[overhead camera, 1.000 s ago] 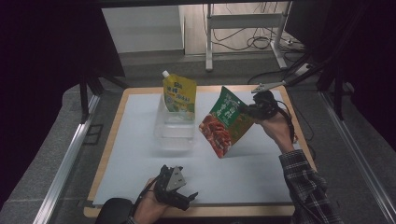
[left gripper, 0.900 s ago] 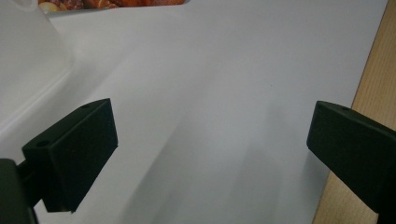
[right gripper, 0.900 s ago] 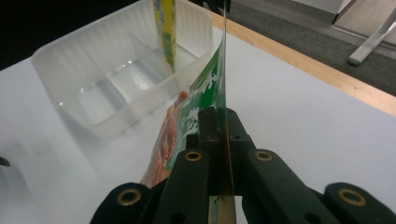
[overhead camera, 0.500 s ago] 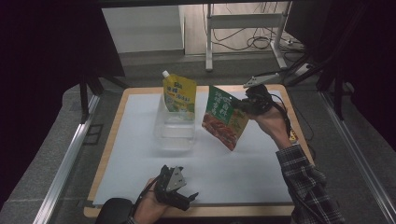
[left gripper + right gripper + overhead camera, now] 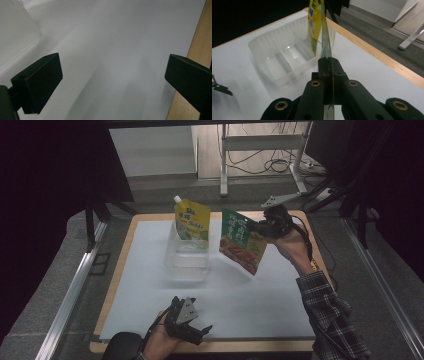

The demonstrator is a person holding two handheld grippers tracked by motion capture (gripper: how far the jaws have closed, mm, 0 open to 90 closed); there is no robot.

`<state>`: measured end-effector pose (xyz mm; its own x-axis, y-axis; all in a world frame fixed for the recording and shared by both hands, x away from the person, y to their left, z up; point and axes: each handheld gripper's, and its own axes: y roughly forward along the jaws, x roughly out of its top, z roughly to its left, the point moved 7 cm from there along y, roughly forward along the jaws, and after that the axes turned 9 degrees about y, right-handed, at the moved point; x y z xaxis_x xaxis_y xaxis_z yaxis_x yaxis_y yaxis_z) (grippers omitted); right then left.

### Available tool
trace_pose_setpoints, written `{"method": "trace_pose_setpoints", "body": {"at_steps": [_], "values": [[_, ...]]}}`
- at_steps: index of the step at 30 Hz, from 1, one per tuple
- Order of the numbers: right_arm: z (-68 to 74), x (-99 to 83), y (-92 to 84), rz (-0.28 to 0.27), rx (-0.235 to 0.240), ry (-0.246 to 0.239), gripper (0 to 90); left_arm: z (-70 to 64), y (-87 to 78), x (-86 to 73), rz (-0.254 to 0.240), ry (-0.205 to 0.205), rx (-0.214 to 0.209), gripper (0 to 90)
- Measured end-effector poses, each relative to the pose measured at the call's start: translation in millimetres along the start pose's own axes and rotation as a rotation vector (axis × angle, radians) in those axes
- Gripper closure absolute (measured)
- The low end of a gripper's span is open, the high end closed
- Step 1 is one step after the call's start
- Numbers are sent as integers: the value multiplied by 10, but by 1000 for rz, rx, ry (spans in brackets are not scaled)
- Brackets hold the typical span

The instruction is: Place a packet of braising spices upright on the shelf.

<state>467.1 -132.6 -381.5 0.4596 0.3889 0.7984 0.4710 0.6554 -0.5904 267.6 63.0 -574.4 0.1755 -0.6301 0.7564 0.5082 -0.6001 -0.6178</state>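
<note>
Raised green pouch (image 5: 242, 240), clamped between right jaws

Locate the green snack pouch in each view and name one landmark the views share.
High view: green snack pouch right of centre, held above the mat by the right gripper.
Right gripper view: seen edge-on, running up from the shut fingers.
Left gripper view: not in it.
Shared landmark: clear plastic tray.
</note>
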Motion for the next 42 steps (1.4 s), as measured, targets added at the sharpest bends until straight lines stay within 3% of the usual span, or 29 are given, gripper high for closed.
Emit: {"method": "trace_pose_setpoints", "body": {"at_steps": [9, 24, 42], "values": [[149, 99, -7, -25, 64, -7, 888, 7, -2, 6, -13, -23, -4, 0], [266, 375, -14, -45, 89, -28, 888, 15, -13, 10, -18, -28, -5, 0], [456, 619, 302, -53, 145, -40, 888, 6, -12, 14, -19, -19, -7, 0]]}}
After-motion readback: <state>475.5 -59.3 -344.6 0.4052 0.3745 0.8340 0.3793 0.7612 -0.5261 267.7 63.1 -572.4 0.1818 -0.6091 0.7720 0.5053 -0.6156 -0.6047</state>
